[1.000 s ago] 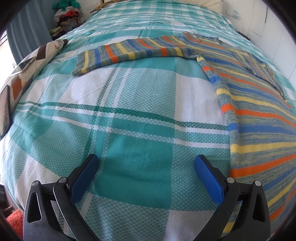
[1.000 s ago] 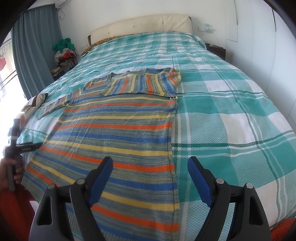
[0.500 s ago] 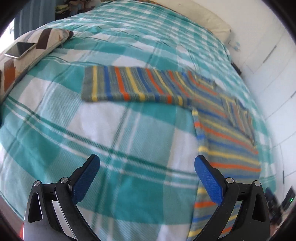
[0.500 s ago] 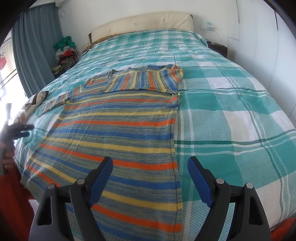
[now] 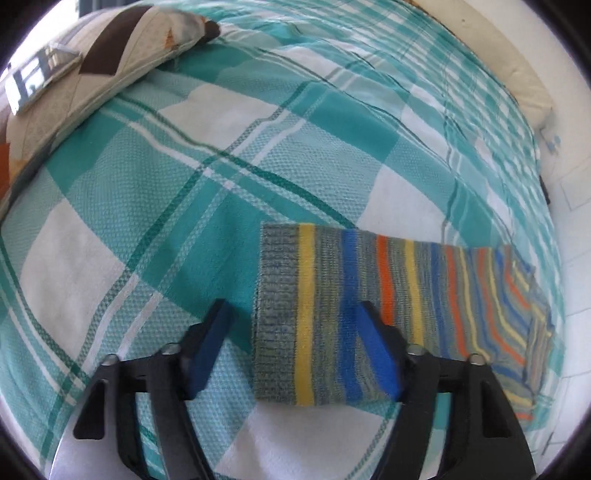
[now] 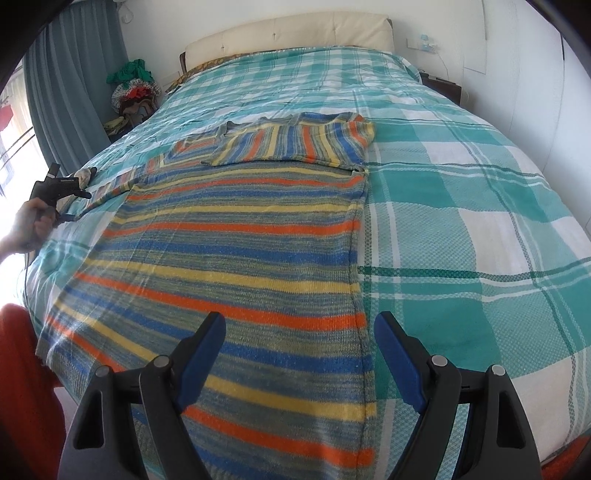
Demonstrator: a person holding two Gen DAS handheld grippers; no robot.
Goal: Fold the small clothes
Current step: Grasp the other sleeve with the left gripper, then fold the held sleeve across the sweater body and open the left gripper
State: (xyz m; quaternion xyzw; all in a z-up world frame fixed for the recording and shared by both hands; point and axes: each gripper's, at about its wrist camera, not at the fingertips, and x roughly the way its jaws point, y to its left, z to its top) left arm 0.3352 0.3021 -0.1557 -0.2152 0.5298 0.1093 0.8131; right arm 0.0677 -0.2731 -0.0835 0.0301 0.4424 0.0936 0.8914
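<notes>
Item: one striped knit sweater, laid flat and face-down or face-up (I cannot tell which) on the teal plaid bedspread, its hem toward me and its neck toward the headboard. Condition of fold, as I judge it: begun, not finished. The sleeve on the sweater's right side already lies folded across the shoulders; the sleeve on its left side lies stretched straight out from the body onto the bedspread, unfolded. My left gripper sits over the cuff end of that outstretched sleeve; its jaws have just been closing and now stand partly drawn in, the cuff lying between them, one blue pad over the sleeve's blue stripe and the other on bare bedspread just beside the cuff's edge. The pads do not look pressed on the knit yet, so I count nothing as gripped. My right gripper hangs above the sweater's hem near its right side seam, jaws wide apart, holding nothing. Beyond the sweater's left sleeve: a patterned cushion with a phone resting on it. Remaining, by my estimate: close on the cuff, carry the left sleeve across the shoulders, then fold the body lengthwise and in half.
</notes>
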